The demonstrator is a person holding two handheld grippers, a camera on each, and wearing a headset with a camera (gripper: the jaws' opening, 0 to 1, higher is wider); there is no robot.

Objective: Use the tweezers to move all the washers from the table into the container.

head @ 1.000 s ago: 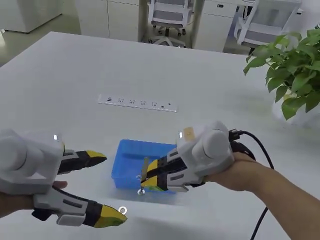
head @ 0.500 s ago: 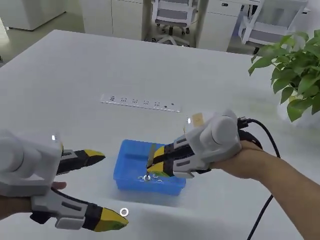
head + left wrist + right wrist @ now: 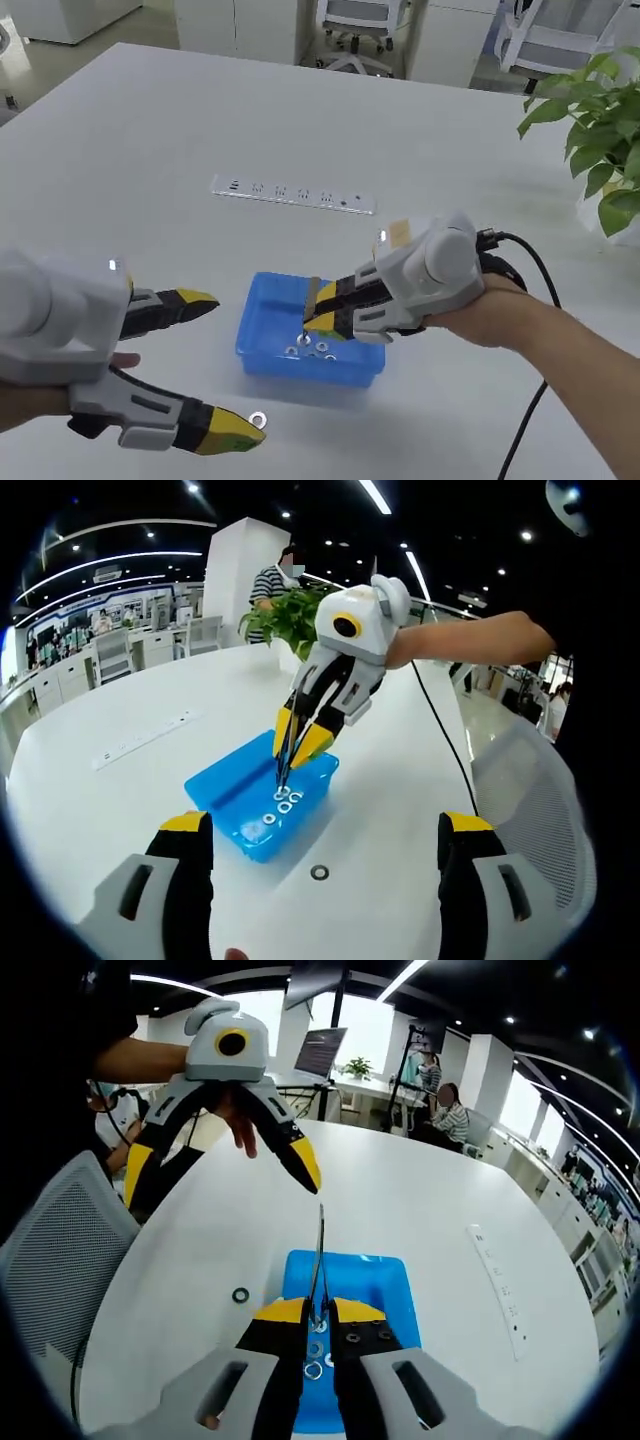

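I see bright, even light from ceiling strips (image 3: pixel 378 494); the white table (image 3: pixel 150 130) shows soft glare and faint shadows. Both gripper views bend at their edges.

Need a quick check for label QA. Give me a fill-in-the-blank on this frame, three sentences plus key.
1. The right gripper holds the tweezers with their tips over the ____ container.
2. Exactly ____ washer lies on the table outside the container.
3. The left gripper holds nothing, and its jaws stand ____.
Missing words: blue; one; open.
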